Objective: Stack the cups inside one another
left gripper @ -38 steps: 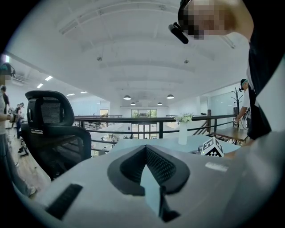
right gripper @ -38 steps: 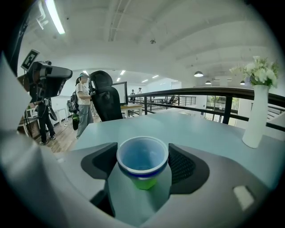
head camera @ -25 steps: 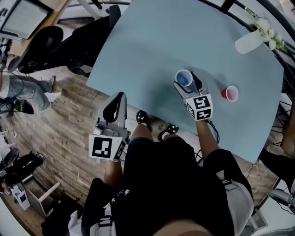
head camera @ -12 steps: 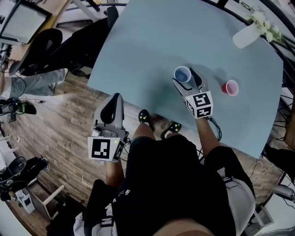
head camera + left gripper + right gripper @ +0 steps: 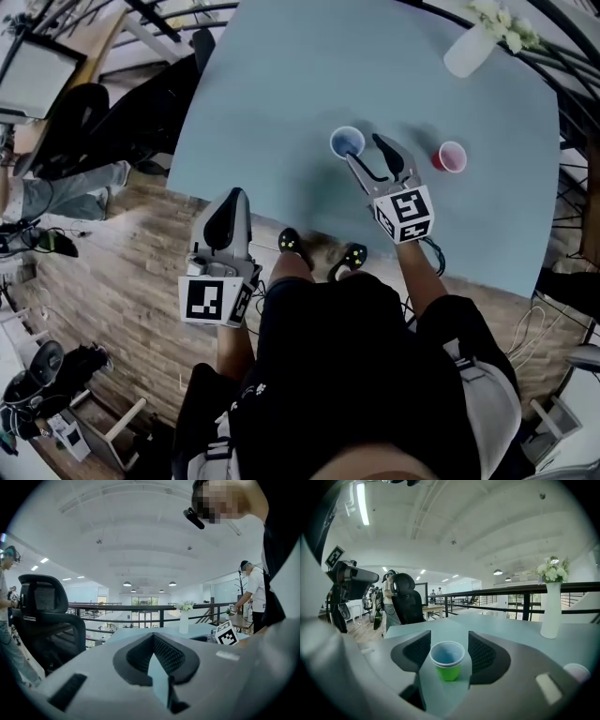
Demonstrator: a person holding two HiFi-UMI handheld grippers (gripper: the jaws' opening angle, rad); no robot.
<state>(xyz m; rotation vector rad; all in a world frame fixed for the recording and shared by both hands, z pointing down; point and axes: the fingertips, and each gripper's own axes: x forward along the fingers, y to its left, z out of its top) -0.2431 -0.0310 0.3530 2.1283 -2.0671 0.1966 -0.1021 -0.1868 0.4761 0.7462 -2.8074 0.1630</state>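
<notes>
A blue cup [image 5: 347, 142] stands on the pale blue table [image 5: 281, 103], nested in a green cup [image 5: 449, 672]. My right gripper [image 5: 364, 150] is just right of it and apart from it. Its jaws have just been closing, but they stand open with nothing between them. In the right gripper view the cup stack [image 5: 448, 654] sits a little ahead of the fingertips. A pink cup [image 5: 450, 157] stands alone to the right, also seen as pink cup [image 5: 576, 671]. My left gripper [image 5: 228, 220] hangs off the table's near edge, above the floor, shut and empty.
A white vase with flowers [image 5: 469, 52] stands at the table's far right, in the right gripper view as vase [image 5: 551, 606]. A black office chair [image 5: 44, 616] is off to the left. Wooden floor [image 5: 112, 272] lies below the left gripper.
The blue cup was between the right gripper's jaws; now the gripper has drawn back and up, and the cup stands free at its left. The left gripper has stayed put.
</notes>
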